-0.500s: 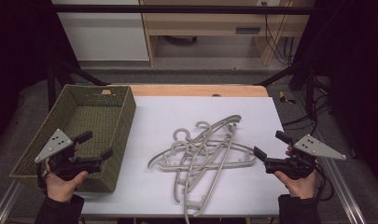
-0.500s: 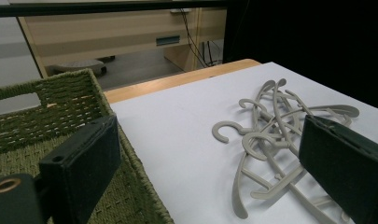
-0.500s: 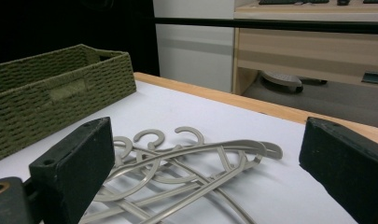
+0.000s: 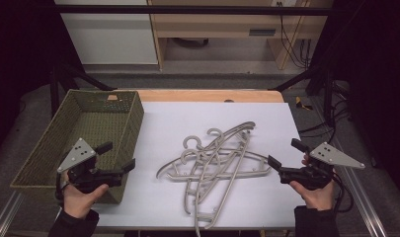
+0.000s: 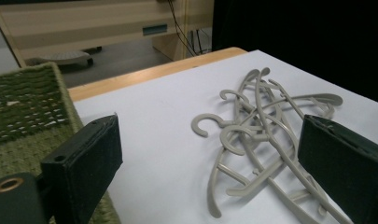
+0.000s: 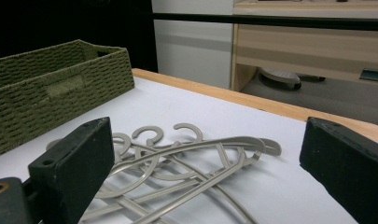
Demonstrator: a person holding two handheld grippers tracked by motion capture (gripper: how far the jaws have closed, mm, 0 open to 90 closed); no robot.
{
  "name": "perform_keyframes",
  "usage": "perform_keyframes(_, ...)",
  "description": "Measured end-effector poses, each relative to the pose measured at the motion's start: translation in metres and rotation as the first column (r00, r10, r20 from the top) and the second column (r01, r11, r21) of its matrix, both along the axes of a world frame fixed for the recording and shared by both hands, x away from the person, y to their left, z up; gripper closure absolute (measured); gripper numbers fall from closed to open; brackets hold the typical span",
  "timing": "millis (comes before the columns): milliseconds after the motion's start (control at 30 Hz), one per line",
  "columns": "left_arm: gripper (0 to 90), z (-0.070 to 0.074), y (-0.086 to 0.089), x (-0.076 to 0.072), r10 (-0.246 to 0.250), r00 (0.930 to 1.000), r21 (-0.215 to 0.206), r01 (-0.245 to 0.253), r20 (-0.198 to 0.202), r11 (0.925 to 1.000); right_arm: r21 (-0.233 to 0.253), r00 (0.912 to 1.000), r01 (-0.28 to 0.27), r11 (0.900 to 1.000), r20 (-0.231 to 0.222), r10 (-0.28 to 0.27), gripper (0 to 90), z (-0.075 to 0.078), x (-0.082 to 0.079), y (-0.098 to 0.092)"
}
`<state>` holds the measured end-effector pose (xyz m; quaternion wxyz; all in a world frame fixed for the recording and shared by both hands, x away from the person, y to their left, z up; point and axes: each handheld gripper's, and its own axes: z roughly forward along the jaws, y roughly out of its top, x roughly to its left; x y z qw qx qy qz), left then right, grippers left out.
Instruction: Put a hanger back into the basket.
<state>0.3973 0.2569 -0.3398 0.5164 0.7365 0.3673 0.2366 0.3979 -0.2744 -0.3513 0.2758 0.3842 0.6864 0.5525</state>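
Both grippers, left (image 4: 119,156) and right (image 4: 282,154), flank the tangled hangers (image 4: 215,163) at frame centre, fingers spread, seemingly ready to move them to the basket (image 4: 133,116).

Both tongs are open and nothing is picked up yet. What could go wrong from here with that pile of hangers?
The grey hangers lie tangled, hooks and bars crossing, so lifting one with the right tongs would likely drag others along or drop them on the white table. The bars look thin and lie flat, so the pads may slip off. The left tongs hover over the green basket at its wall; a hanger carried over could snag on the rim.
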Motion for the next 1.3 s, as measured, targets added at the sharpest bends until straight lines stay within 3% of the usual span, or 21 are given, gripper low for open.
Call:
perform_keyframes(367,7.4,-0.014,-0.043,0.002,-0.066,0.9946,0.063,0.071,-0.081,0.9955,0.000,1.0000,0.000,1.000,-0.009,0.000,3.3,0.000,0.000,0.002)
perform_keyframes(433,7.7,-0.020,-0.055,0.005,-0.086,0.9898,0.079,0.096,-0.113,0.9923,-0.006,1.0000,-0.002,1.000,-0.009,0.002,3.3,0.000,0.001,0.003)
perform_keyframes(533,8.1,-0.024,-0.063,0.006,-0.091,0.9880,0.094,0.103,-0.125,0.9903,-0.007,0.9999,-0.006,1.000,-0.010,0.006,3.3,0.000,0.001,0.003)
perform_keyframes(833,10.8,-0.038,-0.099,0.012,-0.124,0.9726,0.153,0.155,-0.196,0.9760,-0.012,0.9997,-0.004,1.000,-0.025,0.004,3.2,-0.002,0.002,0.004)
perform_keyframes(1133,13.8,-0.048,-0.131,0.028,-0.129,0.9601,0.182,0.177,-0.248,0.9672,-0.015,0.9997,-0.008,1.000,-0.024,0.008,3.1,-0.002,0.002,0.005)
perform_keyframes(1200,15.3,-0.052,-0.141,0.032,-0.136,0.9546,0.192,0.190,-0.265,0.9629,-0.012,0.9997,-0.007,1.000,-0.024,0.007,3.1,-0.002,0.002,0.005)
perform_keyframes(1300,17.3,-0.055,-0.147,0.035,-0.131,0.9533,0.191,0.187,-0.272,0.9636,-0.014,0.9997,-0.007,1.000,-0.025,0.006,3.1,-0.002,0.002,0.005)
